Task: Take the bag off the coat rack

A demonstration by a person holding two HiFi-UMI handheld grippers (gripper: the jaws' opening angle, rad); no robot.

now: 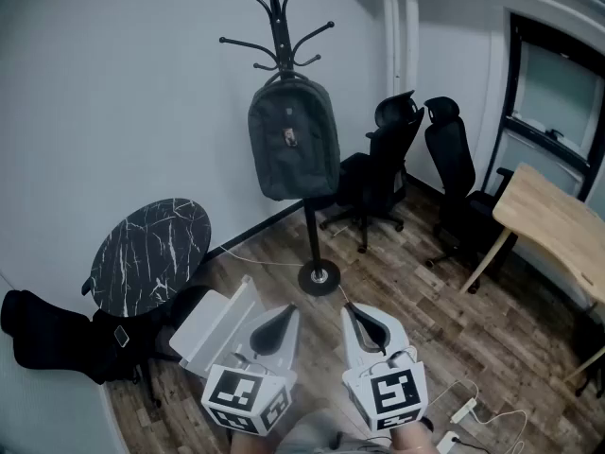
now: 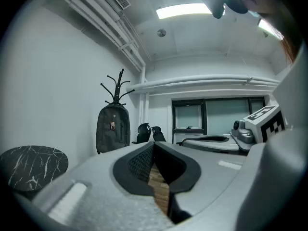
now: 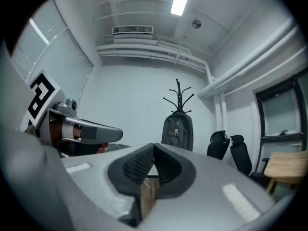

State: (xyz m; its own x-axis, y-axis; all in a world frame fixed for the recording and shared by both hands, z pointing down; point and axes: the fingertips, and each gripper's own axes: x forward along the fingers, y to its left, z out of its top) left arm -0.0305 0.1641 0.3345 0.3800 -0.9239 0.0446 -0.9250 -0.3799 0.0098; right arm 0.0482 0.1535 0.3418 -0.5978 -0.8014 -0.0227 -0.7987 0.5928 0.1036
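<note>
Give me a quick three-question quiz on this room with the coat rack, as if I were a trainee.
1. True or false: the backpack hangs on the coat rack.
2. The backpack's colour is: A) red, B) dark grey, C) yellow?
3. Are the left gripper and the right gripper open or shut?
Key: 1 true; 2 B; 3 both shut, with nothing between the jaws.

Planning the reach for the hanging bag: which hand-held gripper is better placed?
Right, marginally. The dark grey fabric backpack sits almost dead ahead of the right hand-held gripper; from the left hand-held gripper it lies off left. Both are shut and far away.
</note>
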